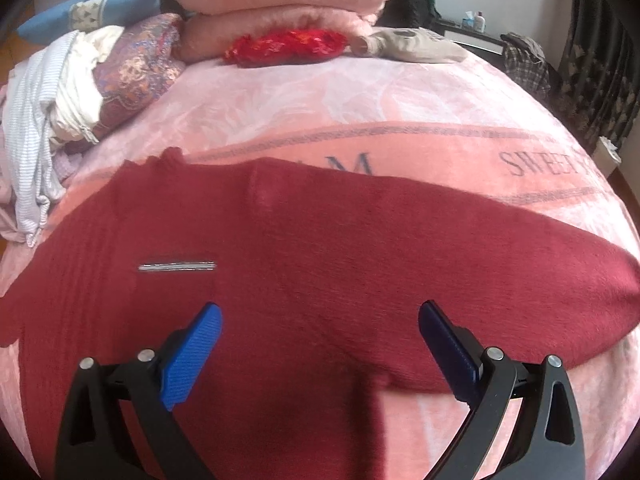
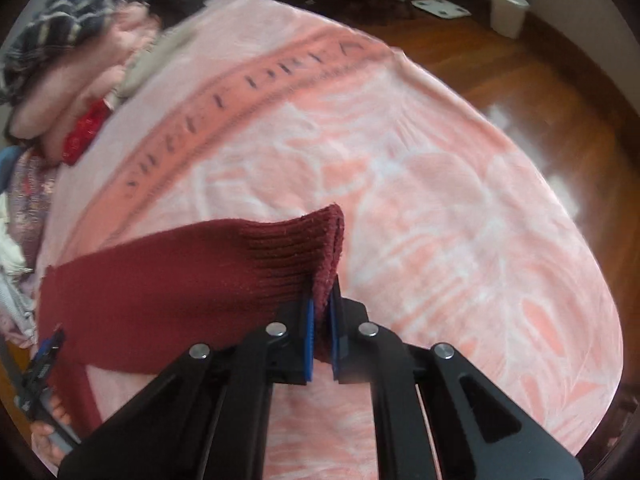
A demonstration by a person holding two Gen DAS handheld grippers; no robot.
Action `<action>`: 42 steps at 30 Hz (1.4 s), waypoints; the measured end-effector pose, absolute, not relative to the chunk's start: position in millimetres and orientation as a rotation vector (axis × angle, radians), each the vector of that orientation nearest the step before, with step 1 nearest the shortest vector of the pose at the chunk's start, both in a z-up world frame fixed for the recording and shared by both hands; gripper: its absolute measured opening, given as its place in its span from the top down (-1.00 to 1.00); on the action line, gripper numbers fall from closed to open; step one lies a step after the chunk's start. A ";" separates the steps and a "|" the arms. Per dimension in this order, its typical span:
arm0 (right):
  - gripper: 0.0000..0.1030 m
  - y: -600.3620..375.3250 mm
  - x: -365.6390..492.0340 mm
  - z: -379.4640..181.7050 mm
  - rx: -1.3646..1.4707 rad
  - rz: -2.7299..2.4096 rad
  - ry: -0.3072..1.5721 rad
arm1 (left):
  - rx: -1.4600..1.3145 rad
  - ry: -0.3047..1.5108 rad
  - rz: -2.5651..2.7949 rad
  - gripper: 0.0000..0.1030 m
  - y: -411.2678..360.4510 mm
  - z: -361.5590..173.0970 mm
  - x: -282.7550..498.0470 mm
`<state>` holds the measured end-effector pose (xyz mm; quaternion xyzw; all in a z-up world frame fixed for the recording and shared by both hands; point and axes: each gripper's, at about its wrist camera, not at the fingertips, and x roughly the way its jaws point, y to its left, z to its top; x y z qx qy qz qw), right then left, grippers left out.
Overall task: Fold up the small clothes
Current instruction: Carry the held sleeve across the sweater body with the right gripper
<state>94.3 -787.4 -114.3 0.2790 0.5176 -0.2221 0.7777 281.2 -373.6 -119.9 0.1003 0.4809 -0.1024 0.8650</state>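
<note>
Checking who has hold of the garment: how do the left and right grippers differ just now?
The left gripper has its jaws spread wide, while the right gripper is shut.
The left one holds nothing, hovering over the body of the dark red knitted sweater; the right one pinches the sweater's ribbed cuff.
Both have black frames and blue ridged pads, and both are over the pink blanket.

My right gripper (image 2: 320, 330) was clamped on the ribbed cuff (image 2: 304, 248) of the dark red sweater (image 2: 160, 304), sleeve lifted off the pink blanket (image 2: 440, 200). Left gripper (image 2: 44, 364) sat at frame's left edge, wooden floor (image 2: 540, 80) beyond.
</note>
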 end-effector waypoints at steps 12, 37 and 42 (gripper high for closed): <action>0.90 -722.6 139.0 -90.4 0.330 -0.494 1.108 | 0.188 1.053 -0.187 -0.93 -310.6 -116.9 305.5; 0.90 -382.4 303.8 -89.6 0.128 0.354 1.178 | 0.072 1.151 -0.173 -0.92 -167.8 -113.8 331.5; 0.56 -359.3 316.7 -106.5 0.179 0.392 1.231 | 0.062 1.153 -0.188 -0.92 -165.0 -115.2 328.9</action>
